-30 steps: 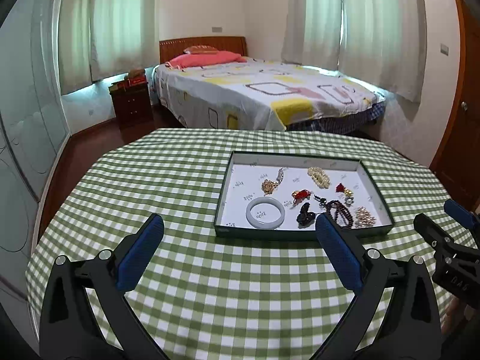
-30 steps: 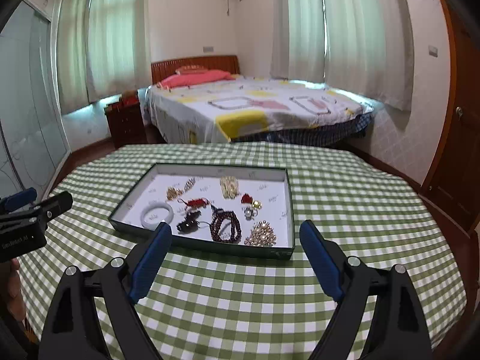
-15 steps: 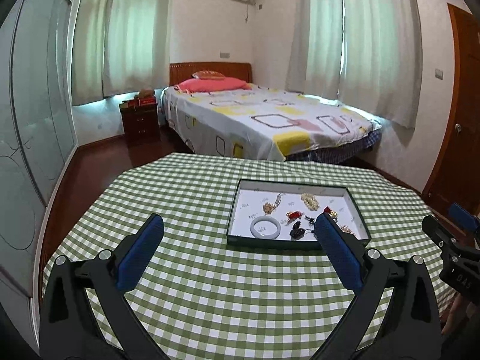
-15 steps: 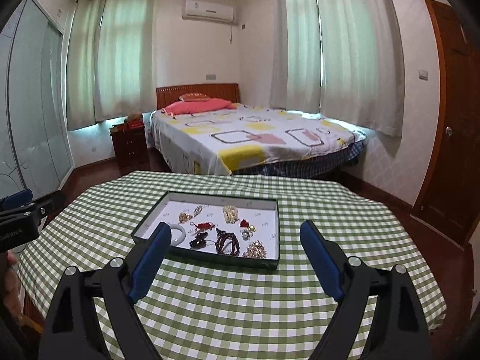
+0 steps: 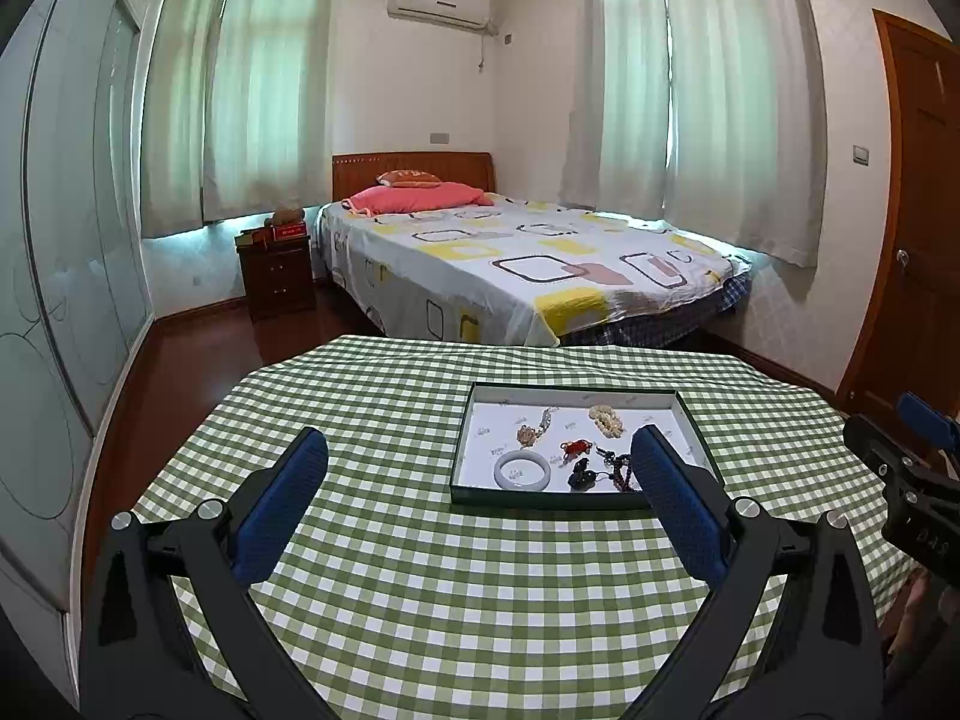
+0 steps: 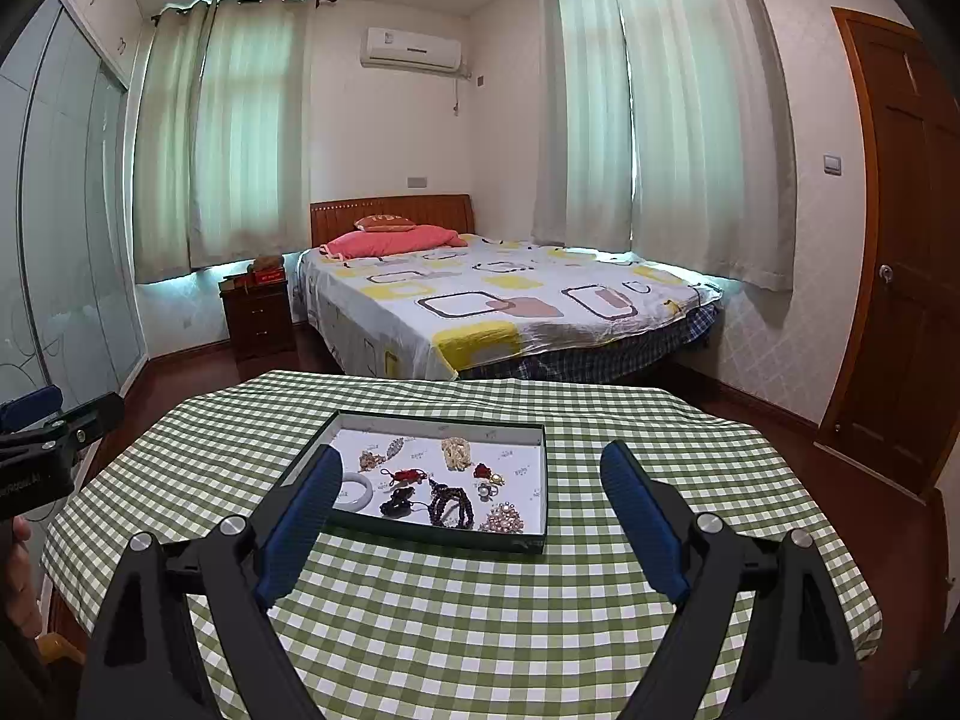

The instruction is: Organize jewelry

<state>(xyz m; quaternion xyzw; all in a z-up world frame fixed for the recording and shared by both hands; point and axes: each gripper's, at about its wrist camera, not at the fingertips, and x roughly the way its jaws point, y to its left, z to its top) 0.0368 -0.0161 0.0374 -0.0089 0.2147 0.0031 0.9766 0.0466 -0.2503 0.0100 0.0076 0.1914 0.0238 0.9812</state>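
left gripper wide apart, empty | right gripper likewise | jewelry grouped in tray, likely sorted for access

Soft daylight through pale curtains, sharp focus, fisheye bending, dark corners.

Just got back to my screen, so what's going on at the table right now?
A person holds two sets of tongs over a green checked tablecloth. The left tongs and right tongs are both open and empty, short of the tray. The jewelry lies loose in it: a white bangle, dark beads, a red piece, a cream bracelet. Nothing is gripped.
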